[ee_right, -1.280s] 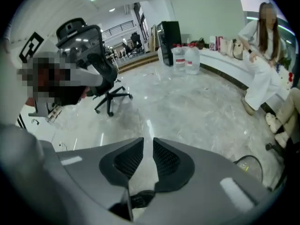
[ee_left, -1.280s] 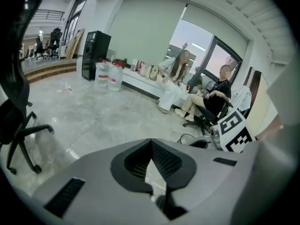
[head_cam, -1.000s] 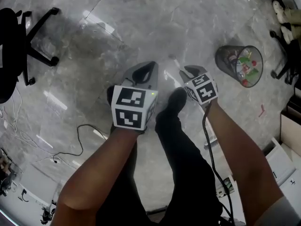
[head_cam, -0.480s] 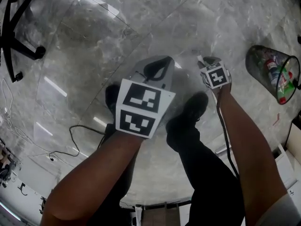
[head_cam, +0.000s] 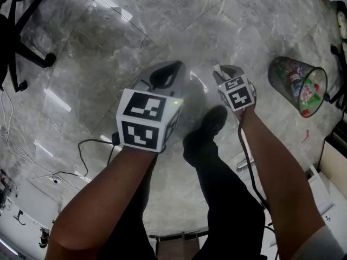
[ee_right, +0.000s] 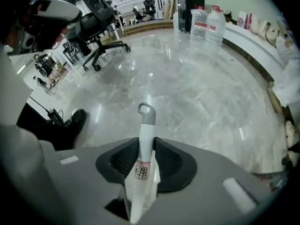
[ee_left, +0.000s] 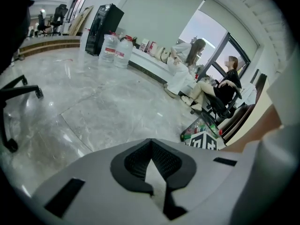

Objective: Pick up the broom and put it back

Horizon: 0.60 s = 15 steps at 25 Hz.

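Note:
The broom's white handle [ee_right: 144, 153], with a grey hanging loop at its end and a red-banded label, runs between the jaws of my right gripper [ee_right: 146, 142]. Those jaws are opening and stand close on either side of the handle. The handle's end sticks out past them over the marble floor. In the head view the right gripper [head_cam: 225, 72] points steeply down at the floor. My left gripper [head_cam: 168, 70] hangs beside it, to its left. In its own view the left gripper [ee_left: 151, 142] is shut, with fingertips meeting and nothing between them. The broom's head is hidden.
A wire waste bin [head_cam: 298, 91] full of bottles stands on the floor to the right. An office chair base [head_cam: 21, 42] is at the far left. A black cable [head_cam: 87, 150] lies on the floor. The person's shoe [head_cam: 209, 126] is between the arms. People sit by the window [ee_left: 211, 86].
Both hands have sunk toward the floor. The head view has swung, so the chair base and the bin sit elsewhere in the picture.

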Available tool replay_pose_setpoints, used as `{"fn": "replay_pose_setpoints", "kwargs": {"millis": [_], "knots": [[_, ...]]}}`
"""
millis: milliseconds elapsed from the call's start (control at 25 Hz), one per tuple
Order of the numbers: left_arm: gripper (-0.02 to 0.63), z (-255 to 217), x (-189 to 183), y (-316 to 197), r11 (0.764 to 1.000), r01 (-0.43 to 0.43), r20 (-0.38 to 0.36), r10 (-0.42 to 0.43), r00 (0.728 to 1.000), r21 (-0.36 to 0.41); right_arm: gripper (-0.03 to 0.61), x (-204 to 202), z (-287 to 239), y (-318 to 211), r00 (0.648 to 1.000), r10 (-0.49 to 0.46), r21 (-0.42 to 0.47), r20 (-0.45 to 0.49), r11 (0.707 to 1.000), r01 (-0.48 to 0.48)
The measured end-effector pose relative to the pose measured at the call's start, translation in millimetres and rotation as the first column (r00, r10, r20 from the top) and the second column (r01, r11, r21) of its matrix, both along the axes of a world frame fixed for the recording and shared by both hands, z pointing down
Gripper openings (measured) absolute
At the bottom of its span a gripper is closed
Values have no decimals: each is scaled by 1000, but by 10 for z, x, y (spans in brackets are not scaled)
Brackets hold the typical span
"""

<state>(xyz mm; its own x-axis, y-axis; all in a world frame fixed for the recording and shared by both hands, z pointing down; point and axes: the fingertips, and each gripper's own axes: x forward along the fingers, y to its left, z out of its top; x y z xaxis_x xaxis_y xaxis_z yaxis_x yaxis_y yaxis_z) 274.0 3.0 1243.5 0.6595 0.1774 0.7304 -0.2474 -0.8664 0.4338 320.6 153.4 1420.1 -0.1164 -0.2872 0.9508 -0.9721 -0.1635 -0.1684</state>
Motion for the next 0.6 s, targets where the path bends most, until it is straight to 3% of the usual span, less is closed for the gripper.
{"fn": "replay_pose_setpoints", "kwargs": {"millis": [280, 600], "knots": [[5, -2020, -71, -690, 992, 101, -67, -96, 993, 73, 107, 2, -2661, -1221, 995, -90, 223, -46, 970, 98], [5, -4417, -749, -1711, 948, 261, -147, -236, 961, 185, 100, -546, -5638, -2310, 972, -208, 444, -108, 865, 235]]}}
